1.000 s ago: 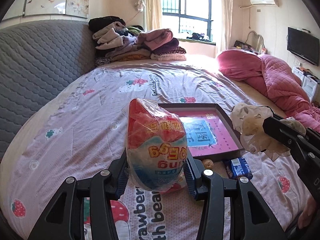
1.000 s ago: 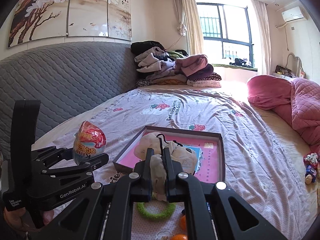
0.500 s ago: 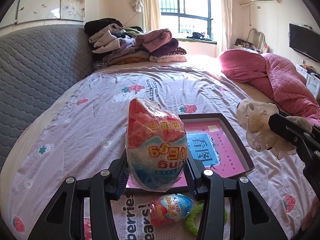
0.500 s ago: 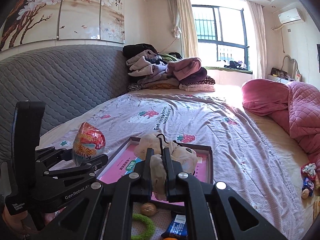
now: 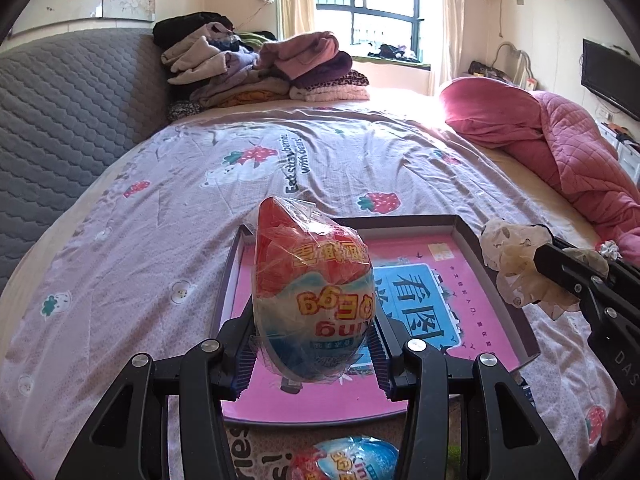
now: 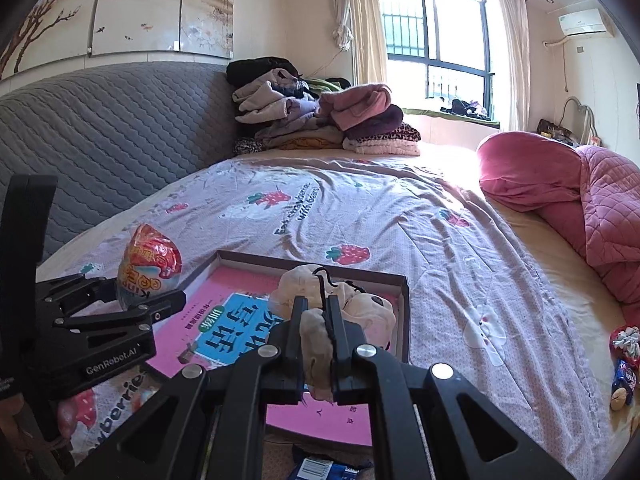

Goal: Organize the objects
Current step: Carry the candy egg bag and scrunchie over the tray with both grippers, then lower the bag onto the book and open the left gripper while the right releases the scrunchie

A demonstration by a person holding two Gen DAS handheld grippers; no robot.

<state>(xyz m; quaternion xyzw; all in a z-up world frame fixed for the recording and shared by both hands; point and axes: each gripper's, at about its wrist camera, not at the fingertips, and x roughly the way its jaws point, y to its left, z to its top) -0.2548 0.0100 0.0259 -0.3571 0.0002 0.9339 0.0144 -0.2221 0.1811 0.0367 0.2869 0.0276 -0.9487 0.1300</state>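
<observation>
My left gripper (image 5: 310, 350) is shut on a red, white and blue wrapped toy egg (image 5: 312, 292) and holds it above the near left part of a shallow box with a pink and blue inside (image 5: 432, 280). The egg also shows in the right wrist view (image 6: 148, 268). My right gripper (image 6: 318, 320) is shut on a cream fabric scrunchie (image 6: 340, 304) above the box (image 6: 248, 324). The scrunchie also shows at the right of the left wrist view (image 5: 516, 260).
The box lies on a bed sheet with a strawberry print (image 5: 160, 240). A second wrapped egg (image 5: 348, 460) lies in front of the box. Folded clothes (image 5: 260, 68) are stacked at the headboard. A pink quilt (image 5: 560, 140) lies right. Small items (image 6: 624, 360) lie far right.
Both grippers have moved forward over the box with their loads still held. The box now lies closer under them, and the second egg has come into view below the left gripper.
</observation>
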